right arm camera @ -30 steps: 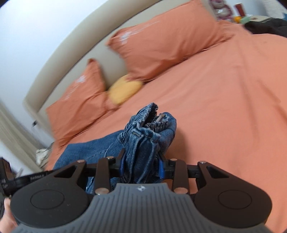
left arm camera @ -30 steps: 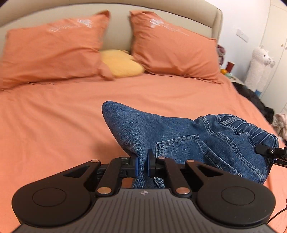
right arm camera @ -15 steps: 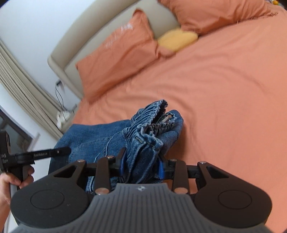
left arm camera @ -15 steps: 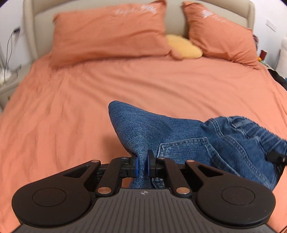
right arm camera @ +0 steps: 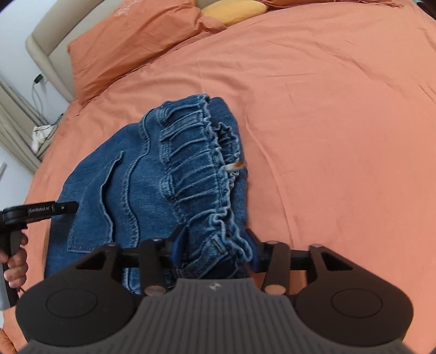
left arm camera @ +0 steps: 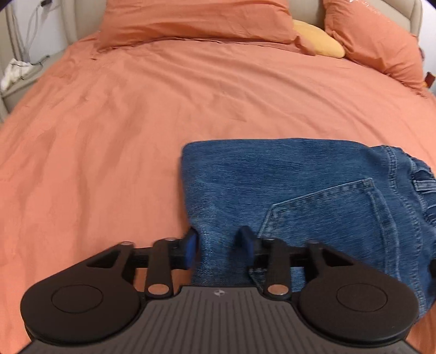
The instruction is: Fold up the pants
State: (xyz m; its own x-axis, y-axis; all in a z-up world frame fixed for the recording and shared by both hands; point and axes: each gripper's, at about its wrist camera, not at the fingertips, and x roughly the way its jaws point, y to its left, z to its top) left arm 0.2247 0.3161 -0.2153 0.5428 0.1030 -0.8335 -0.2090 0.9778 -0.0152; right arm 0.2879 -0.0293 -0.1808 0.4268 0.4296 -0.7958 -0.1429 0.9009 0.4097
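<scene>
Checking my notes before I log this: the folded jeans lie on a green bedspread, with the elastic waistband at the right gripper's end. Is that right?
Not quite: the bedspread is orange, not green, as both wrist views show. The rest holds: the folded jeans lie on it, and the right wrist view shows the elastic waistband at the right gripper, whose jaws are opening around it.

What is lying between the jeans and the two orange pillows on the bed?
Nothing: in the left wrist view only bare orange sheet stretches from the jeans up to the pillows.
</scene>
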